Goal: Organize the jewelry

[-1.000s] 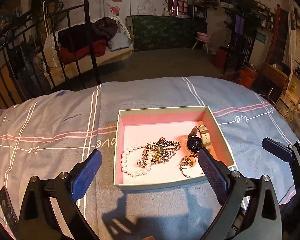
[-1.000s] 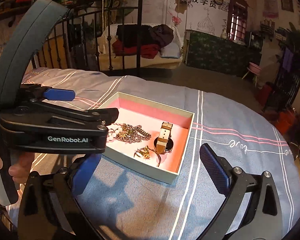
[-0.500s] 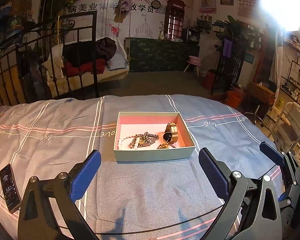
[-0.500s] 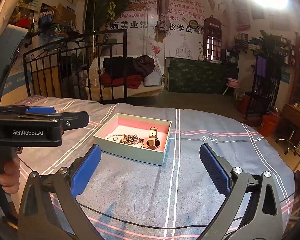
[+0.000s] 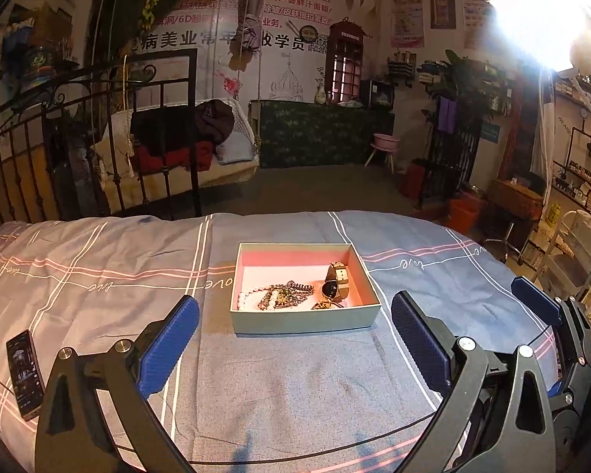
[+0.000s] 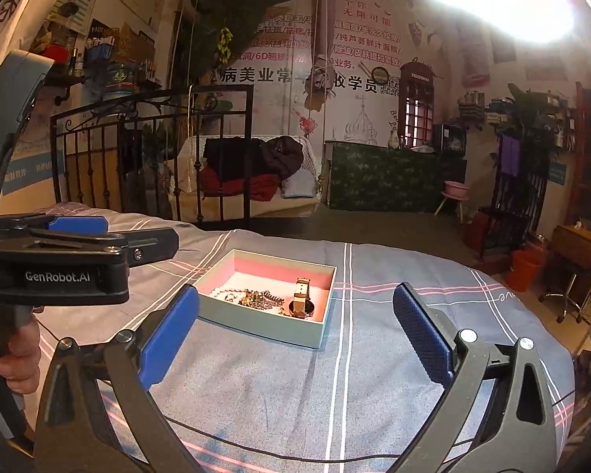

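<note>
We hold our left gripper [image 5: 293, 339] and right gripper [image 6: 295, 331] above the bedspread [image 5: 295, 386], jaws wide apart, empty; the box [image 5: 303, 321] holds a watch [image 5: 335, 282] and, seemingly, tangled chains [image 5: 285, 295].

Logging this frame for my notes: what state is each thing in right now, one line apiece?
left gripper: open, empty, short of the box.
right gripper: open, empty.
box: lidless, flat on the bedspread.
watch: in the box, right side.
pearl strand: in the box, tangled with the chain.
chain: heaped mid-box.
phone: lying flat, screen lit.
</note>
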`<state>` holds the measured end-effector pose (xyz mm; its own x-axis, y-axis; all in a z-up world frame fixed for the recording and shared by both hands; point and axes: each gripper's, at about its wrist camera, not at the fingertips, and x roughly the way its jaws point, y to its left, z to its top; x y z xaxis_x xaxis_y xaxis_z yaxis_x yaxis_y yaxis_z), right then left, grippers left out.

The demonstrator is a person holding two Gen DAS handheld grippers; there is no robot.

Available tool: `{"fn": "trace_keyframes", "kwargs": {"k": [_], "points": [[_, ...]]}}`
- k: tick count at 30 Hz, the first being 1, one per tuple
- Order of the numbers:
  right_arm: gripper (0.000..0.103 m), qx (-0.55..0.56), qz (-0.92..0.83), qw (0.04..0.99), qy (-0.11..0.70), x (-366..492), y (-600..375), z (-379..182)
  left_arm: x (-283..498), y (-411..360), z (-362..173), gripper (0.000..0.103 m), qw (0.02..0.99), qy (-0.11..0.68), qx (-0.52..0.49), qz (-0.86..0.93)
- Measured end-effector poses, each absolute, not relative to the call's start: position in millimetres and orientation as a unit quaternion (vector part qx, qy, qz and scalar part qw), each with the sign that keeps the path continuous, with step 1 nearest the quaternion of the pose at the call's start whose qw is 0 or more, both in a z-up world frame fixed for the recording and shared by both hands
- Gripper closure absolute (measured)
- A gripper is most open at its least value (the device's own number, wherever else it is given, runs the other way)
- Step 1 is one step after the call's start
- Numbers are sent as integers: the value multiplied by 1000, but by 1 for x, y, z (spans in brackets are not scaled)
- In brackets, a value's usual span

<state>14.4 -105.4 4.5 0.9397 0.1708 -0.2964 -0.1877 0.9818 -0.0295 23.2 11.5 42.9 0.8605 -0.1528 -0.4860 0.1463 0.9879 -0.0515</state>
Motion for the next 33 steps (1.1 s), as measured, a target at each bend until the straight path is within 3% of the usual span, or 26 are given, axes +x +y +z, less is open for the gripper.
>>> {"fn": "trace_keyframes", "kwargs": {"k": [33], "points": [[6,-44,99,980,170,10,-103,0,-1,12,50,6,980,192,18,-52]]}}
